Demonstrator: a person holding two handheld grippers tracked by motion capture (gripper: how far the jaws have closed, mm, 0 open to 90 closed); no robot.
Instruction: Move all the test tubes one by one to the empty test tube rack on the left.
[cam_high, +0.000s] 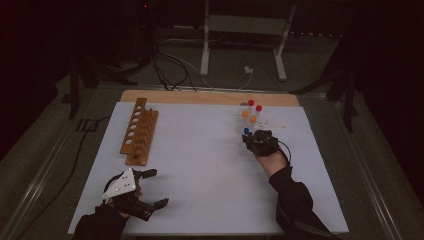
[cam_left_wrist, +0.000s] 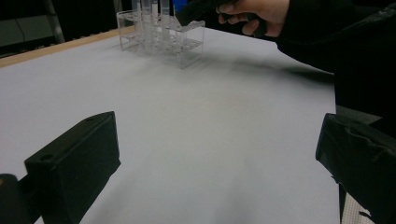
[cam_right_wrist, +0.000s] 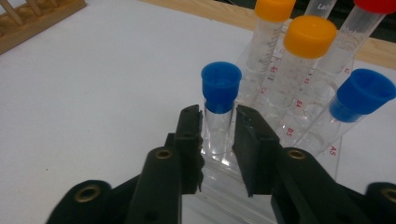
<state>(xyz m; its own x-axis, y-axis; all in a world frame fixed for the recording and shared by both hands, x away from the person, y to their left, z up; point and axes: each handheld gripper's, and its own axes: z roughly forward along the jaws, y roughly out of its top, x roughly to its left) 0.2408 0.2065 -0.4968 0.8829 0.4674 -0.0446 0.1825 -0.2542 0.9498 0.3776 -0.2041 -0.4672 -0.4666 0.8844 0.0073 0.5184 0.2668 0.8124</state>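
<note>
A dim room with cables and a metal stand on the floor lies behind a white table (cam_high: 210, 165) edged at its far side by a strip of bare wood. On the left part of the table a wooden tube rack (cam_high: 139, 132) lies empty, and toward the far right stands a clear plastic rack (cam_right_wrist: 280, 140) holding capped tubes: two with orange caps (cam_right_wrist: 310, 36), red-capped ones behind them, and two with blue caps. The right gripper (cam_right_wrist: 218, 133) reaches into the near edge of that clear rack, and its jaws are closed on the glass body of the nearer blue-capped tube (cam_right_wrist: 219, 100), just below the cap, with a pad pressing on each side; the tube stands upright in its slot. The second blue-capped tube (cam_right_wrist: 359, 95) leans in the slot beside it, untouched. The left gripper (cam_high: 145, 189) rests low over the near left corner of the table, well apart from both racks, its jaws spread wide with nothing between them.
</note>
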